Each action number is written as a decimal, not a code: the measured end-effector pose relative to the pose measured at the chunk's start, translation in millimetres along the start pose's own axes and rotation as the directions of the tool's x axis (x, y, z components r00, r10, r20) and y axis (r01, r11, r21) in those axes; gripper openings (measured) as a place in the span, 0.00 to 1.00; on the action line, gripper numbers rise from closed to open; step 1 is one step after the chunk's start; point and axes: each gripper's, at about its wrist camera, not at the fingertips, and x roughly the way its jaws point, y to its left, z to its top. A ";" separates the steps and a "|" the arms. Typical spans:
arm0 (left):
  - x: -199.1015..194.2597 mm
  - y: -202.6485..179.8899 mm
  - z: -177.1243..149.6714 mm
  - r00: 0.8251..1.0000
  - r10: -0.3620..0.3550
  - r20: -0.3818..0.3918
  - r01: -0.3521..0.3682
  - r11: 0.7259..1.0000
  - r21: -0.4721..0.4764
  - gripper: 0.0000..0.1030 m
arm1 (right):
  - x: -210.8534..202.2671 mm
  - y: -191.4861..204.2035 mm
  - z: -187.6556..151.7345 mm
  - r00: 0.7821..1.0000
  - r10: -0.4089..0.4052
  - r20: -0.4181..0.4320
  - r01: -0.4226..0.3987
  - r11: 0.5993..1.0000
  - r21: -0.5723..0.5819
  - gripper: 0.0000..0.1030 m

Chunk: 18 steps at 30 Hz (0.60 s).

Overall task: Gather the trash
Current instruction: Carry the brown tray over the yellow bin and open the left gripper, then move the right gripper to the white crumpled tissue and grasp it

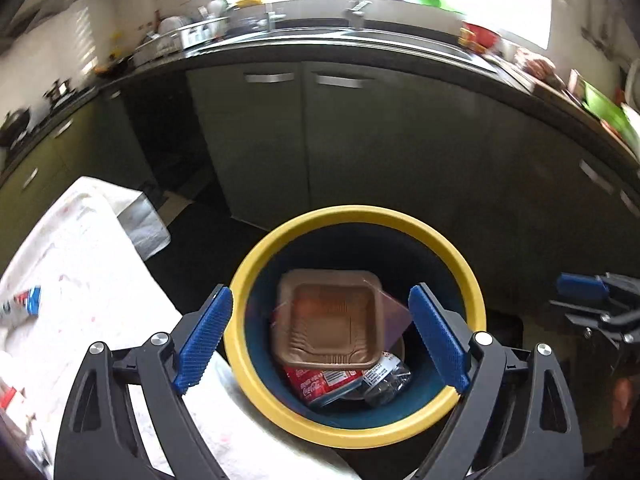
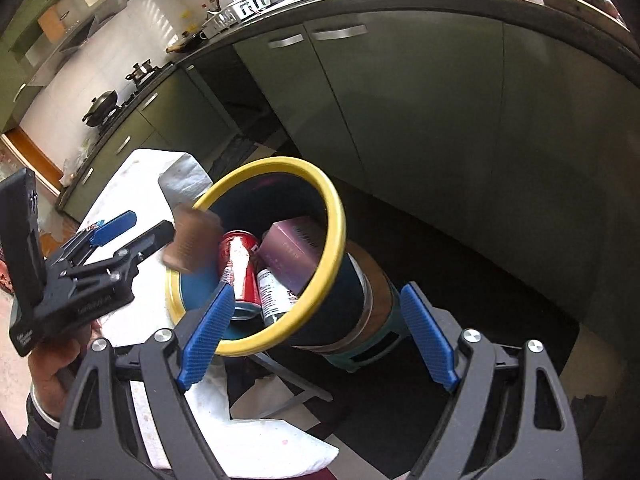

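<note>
Both tongs spread, empty: left tongs above the bin; the falling brown tray may clip the rim and bounce out; right tongs beside it.

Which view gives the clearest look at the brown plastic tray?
The left wrist view: the brown tray is seen from above over the yellow-rimmed bin, its square shape and ribbed inside plain. The right wrist view shows the tray only as a blurred brown shape at the bin's rim.
</note>
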 end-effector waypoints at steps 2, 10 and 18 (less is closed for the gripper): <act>-5.8 5.6 -1.4 1.000 -0.001 0.008 0.001 1.000 -0.023 0.86 | 0.4 -0.3 0.3 1.000 -0.001 0.000 0.001 1.000 -0.001 0.78; -92.4 35.0 -36.1 0.993 0.019 0.119 -0.009 0.996 -0.089 0.89 | 10.5 25.4 -6.7 0.999 0.028 -0.031 -0.029 0.998 -0.055 0.78; -207.0 88.3 -113.8 0.964 0.161 0.212 -0.125 0.977 -0.175 0.94 | 19.8 98.4 -20.5 0.991 0.116 -0.074 -0.128 0.972 -0.195 0.78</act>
